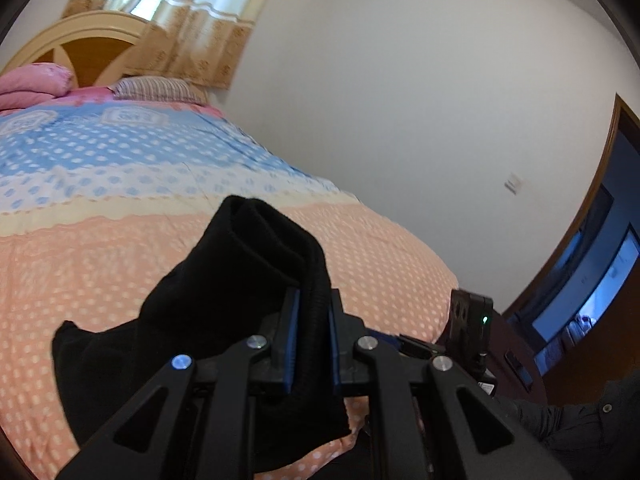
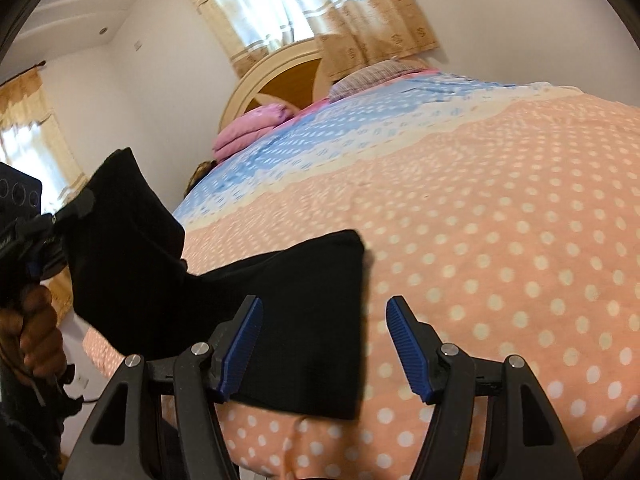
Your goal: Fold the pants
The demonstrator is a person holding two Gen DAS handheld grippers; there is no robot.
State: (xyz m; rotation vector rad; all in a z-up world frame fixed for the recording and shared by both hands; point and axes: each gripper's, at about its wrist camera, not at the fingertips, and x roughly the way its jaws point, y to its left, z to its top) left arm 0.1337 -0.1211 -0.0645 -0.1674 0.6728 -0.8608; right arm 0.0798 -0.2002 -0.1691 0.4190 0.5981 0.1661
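The black pants (image 2: 312, 300) lie in a folded stack on the peach dotted quilt (image 2: 500, 240) near the bed's front edge. One end of them is lifted off the bed to the left. My left gripper (image 1: 312, 340) is shut on a thick bunched edge of the pants (image 1: 240, 280), which droop left below the jaws. In the right wrist view the left gripper (image 2: 76, 206) holds that raised end at the far left. My right gripper (image 2: 326, 344) stands open over the flat part of the pants. Its blue pads (image 2: 408, 348) touch no cloth.
A hand (image 2: 36, 328) grips the left tool's handle. The quilt turns blue (image 1: 120, 152) toward a wooden headboard (image 2: 280, 80), with a pink folded blanket (image 2: 248, 128) and a striped pillow (image 1: 160, 90). White wall (image 1: 400, 100) and a doorway (image 1: 592, 280) lie right of the bed.
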